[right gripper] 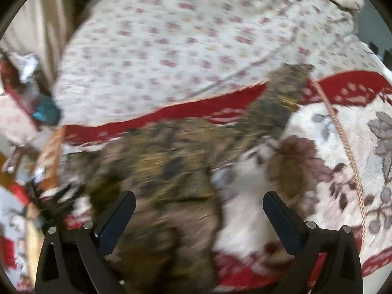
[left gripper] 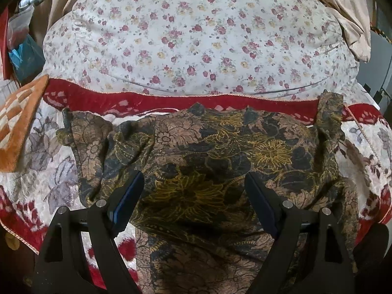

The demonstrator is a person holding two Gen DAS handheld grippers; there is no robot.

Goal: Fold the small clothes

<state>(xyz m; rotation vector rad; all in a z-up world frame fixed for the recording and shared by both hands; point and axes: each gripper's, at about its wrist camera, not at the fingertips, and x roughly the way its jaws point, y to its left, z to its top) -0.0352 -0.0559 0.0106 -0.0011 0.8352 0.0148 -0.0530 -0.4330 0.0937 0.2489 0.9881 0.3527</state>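
A small brown, black and yellow flower-patterned garment (left gripper: 208, 152) lies spread on a red and white blanket (left gripper: 51, 178). My left gripper (left gripper: 194, 178) is open just above the garment's middle, with nothing between its fingers. In the blurred right wrist view the same garment (right gripper: 169, 161) lies to the left and ahead. My right gripper (right gripper: 199, 197) is open and empty above the garment's right edge and the blanket (right gripper: 343, 147).
A large white quilt with small red flowers (left gripper: 196, 36) lies bunched behind the blanket. An orange and white checked cloth (left gripper: 19, 122) sits at the left. Clutter with a blue object (left gripper: 24, 56) lies at the far left. A beige cloth (left gripper: 348, 12) hangs at the back right.
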